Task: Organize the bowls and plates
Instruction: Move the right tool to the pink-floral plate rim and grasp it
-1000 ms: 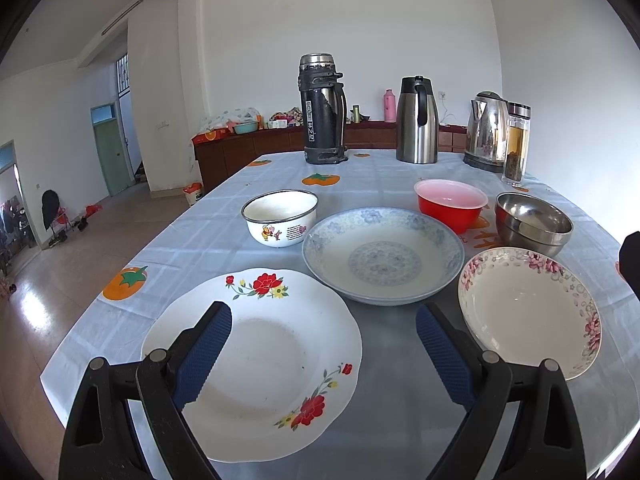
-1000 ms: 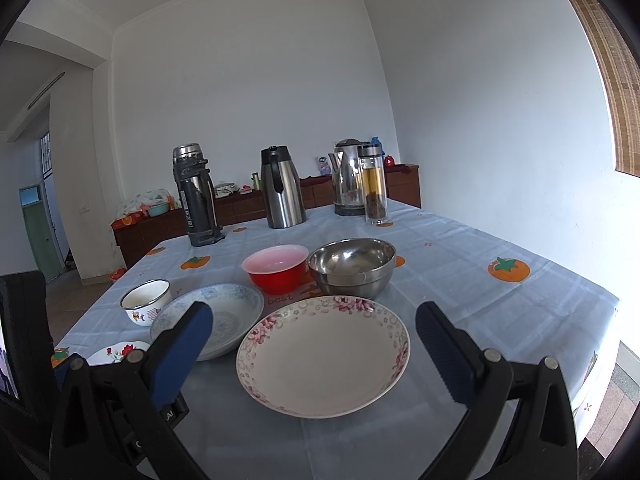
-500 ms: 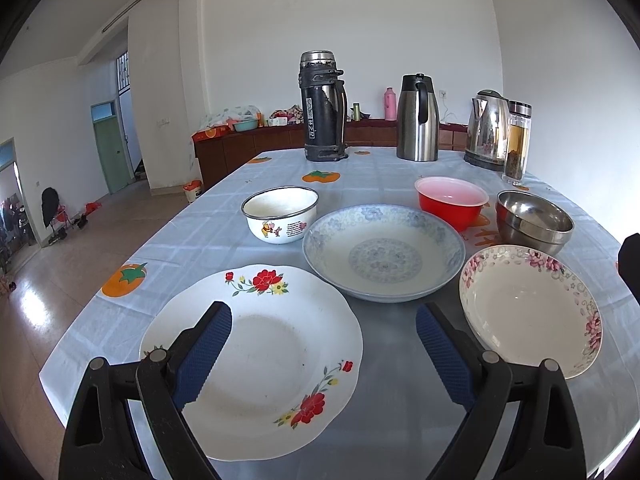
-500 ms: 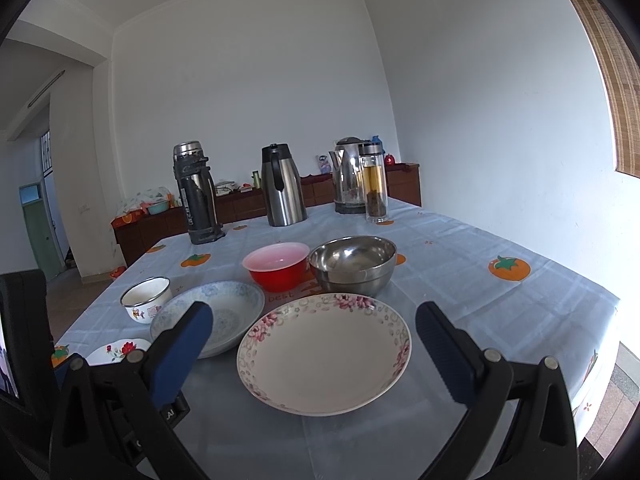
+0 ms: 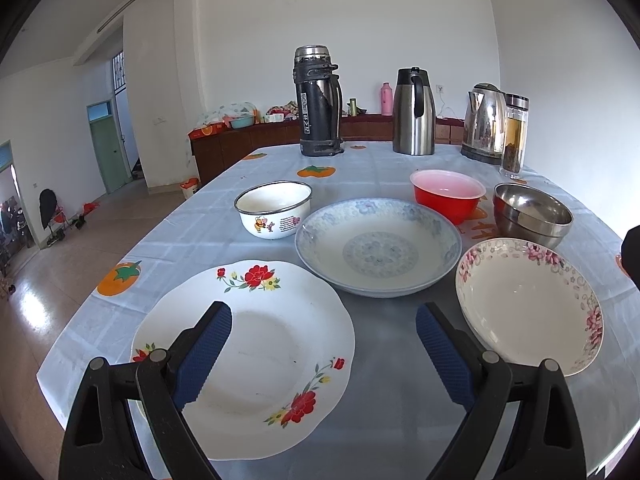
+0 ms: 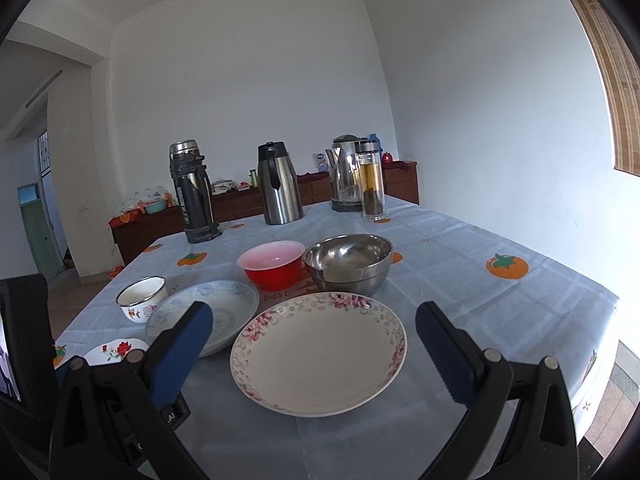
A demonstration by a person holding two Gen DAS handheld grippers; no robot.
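Nothing is stacked yet; 3 plates and 3 bowls lie spread on the desk point(image 5: 400, 168), so the step in hand is judged to be the 1st pick. The left tongs point(image 5: 323, 344) are held wide open and empty, above the near edge of the red-flower plate point(image 5: 256, 344). The right tongs point(image 6: 313, 347) are likewise spread wide and empty, framing the pink-flower plate point(image 6: 320, 354) without touching it.

The blue-pattern plate point(image 5: 378, 252) sits in the middle, just beside both other plates. Behind it are lined the enamel bowl point(image 5: 274, 210), the red bowl point(image 5: 448, 194) and the steel bowl point(image 5: 532, 210); the steel bowl nearly touches the pink-flower plate's far rim.

Advice for the step:
- A plate is best taken by its rim, 1 finger over and 1 under, since the plates lie flat and shallow.
- The near rim is suggested for each plate, as it is closest to the tongs and clear of neighbours.
- A low, tilted approach is needed so the lower finger slides under the rim without pushing the plate across the cloth.
- The glazed rim is probably slippery; a firm close before lifting is advised.
- Plates are best stacked largest at the bottom, bowls nested separately.
- The flasks and kettle at the far end are well apart and pose no obstacle.
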